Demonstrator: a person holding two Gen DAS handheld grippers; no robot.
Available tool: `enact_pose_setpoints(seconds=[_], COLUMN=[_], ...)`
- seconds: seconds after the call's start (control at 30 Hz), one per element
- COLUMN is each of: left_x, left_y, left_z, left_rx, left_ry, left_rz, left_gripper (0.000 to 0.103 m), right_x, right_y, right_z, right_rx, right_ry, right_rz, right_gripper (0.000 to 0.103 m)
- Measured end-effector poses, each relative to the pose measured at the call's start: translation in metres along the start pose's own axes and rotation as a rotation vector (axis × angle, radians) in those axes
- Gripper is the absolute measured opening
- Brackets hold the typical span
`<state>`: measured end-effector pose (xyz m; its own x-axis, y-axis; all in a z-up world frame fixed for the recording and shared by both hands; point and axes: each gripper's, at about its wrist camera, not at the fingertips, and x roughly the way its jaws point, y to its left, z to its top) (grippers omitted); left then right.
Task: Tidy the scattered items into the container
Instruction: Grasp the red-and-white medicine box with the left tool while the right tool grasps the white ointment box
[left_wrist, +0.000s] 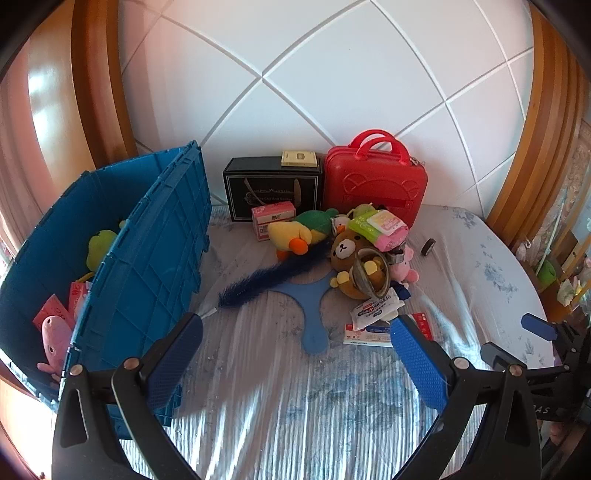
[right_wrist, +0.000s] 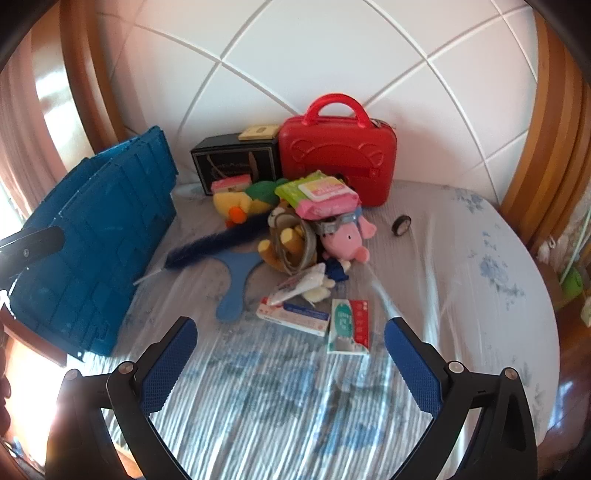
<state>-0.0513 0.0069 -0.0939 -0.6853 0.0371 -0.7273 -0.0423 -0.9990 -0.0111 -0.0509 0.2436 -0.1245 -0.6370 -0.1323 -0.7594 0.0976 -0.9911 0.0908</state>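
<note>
Lying on the bed (right_wrist: 461, 258), the scattered items form one heap in front of the red case (right_wrist: 338, 147) and the black box (right_wrist: 236, 158), both of which stand against the white headboard. The blue feather duster (right_wrist: 218, 240) runs its long axis from the heap down toward the blue container (left_wrist: 147, 258), its thin handle end nearest the crate. The blue fan (right_wrist: 234, 280) lies flat, handle toward the camera. A brown bear plush (left_wrist: 354, 258), a pink pig plush (right_wrist: 347, 240), a duck plush (left_wrist: 291, 236) and a wipes pack (right_wrist: 321, 194) are piled together; flat cartons (right_wrist: 295, 315) lie at the near edge of the heap, and a small tape roll (right_wrist: 401, 224) sits apart to the right. The container stands at the left, already containing a green plush (left_wrist: 99, 247) and a pink toy (left_wrist: 55, 339). The left gripper (left_wrist: 295, 354) and the right gripper (right_wrist: 288, 358) both hover over bare bedding, jaws spread wide, gripping and touching nothing.
</note>
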Motion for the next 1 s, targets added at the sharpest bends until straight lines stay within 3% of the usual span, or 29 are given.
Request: enact_pose_setpoints(seconds=[0.2, 0.43, 0.63, 0.9, 1.0], left_x=[0.063, 0.156, 0.243, 0.327, 0.348], left_y=[-0.02, -0.071, -0.107, -0.143, -0.148], left_z=[-0.016, -0.034, -0.043, -0.057, -0.061], left_rx=[0.091, 0.237, 0.288, 0.379, 0.383], left_ry=[0.085, 0.18, 0.257, 0.313, 0.337], left_rz=[-0.013, -0.108, -0.174, -0.144, -0.142], left_gripper=[0.103, 0.103, 0.103, 0.102, 0.081], right_x=[0.037, 0.101, 0.163, 0.238, 0.251], right_y=[-0.03, -0.055, -0.073, -0.088, -0.085], right_z=[-0.026, -0.04, -0.046, -0.063, -0.064], right_rx=[0.023, 0.034, 0.033, 0.041, 0.029], right_ry=[0.065, 0.138, 0.184, 0.259, 0.254], right_rz=[-0.033, -0.064, -0.088, -0.091, -0.088], right_gripper=[0.103, 0.103, 0.103, 0.103, 0.103])
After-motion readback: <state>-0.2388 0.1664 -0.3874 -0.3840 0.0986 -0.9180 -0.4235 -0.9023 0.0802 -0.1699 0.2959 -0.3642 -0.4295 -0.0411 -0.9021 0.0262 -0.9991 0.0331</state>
